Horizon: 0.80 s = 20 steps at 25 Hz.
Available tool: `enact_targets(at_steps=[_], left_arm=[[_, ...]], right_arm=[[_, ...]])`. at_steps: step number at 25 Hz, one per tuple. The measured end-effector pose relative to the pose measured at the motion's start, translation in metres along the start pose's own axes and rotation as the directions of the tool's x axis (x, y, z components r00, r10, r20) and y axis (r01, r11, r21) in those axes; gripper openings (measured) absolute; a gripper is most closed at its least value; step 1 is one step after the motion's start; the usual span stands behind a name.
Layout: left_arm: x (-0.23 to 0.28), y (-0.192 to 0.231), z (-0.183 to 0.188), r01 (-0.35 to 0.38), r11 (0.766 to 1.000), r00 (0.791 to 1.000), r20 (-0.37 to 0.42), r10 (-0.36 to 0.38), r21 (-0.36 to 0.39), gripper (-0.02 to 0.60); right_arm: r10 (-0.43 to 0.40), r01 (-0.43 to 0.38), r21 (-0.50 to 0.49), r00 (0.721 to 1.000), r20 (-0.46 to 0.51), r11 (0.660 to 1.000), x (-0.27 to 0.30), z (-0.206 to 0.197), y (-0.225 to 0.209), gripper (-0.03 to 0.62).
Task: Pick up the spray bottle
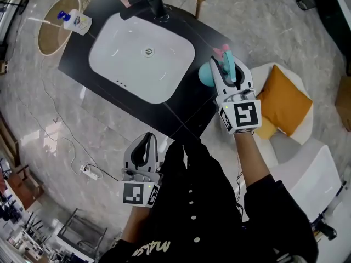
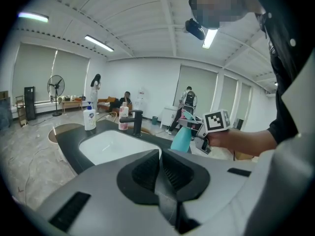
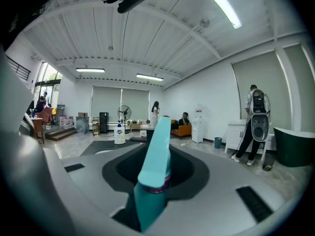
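The teal spray bottle (image 1: pixel 207 74) stands on the right end of the black countertop (image 1: pixel 189 114), beside the white basin. My right gripper (image 1: pixel 226 69) is shut on its neck and trigger head, one jaw on each side. In the right gripper view the bottle's teal head (image 3: pixel 155 154) rises between the two dark pads. The left gripper view shows the bottle (image 2: pixel 180 137) upright with the right gripper at its top. My left gripper (image 1: pixel 146 142) hangs below the counter's near corner, shut and holding nothing.
A white basin (image 1: pixel 109 51) with a black faucet (image 1: pixel 146 6) fills the countertop. A soap bottle (image 1: pixel 75 22) stands on a round side table at far left. An orange cushion (image 1: pixel 281 100) lies on a white seat to the right. A power strip (image 1: pixel 90 172) lies on the floor.
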<state>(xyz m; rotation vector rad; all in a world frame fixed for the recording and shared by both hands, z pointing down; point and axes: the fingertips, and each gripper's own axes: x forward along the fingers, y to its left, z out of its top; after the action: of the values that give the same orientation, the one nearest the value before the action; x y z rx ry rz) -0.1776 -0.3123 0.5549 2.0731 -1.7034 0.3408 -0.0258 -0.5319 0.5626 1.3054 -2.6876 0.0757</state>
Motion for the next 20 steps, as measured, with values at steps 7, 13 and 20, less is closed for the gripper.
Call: enact_targets(at_steps=[7,13,20], left_arm=[[-0.010,-0.008,0.057,0.022,0.999,0.994,0.105,-0.027,0.049,0.028],[-0.013,-0.015,0.092,0.054,0.995,0.982,0.178,-0.068,0.082,0.028],[-0.018,-0.022,0.129,0.084,0.991,0.960,0.257,-0.109,0.107,0.028]], right_arm=[[0.021,-0.020,-0.031,1.000,0.017,0.999,-0.060,0.058,0.019,0.109],[-0.009,0.010,-0.037,0.999,0.038,0.999,-0.106,0.093,0.027,0.109],[-0.063,0.066,-0.043,0.995,0.075,0.997,-0.153,0.129,0.029,0.109]])
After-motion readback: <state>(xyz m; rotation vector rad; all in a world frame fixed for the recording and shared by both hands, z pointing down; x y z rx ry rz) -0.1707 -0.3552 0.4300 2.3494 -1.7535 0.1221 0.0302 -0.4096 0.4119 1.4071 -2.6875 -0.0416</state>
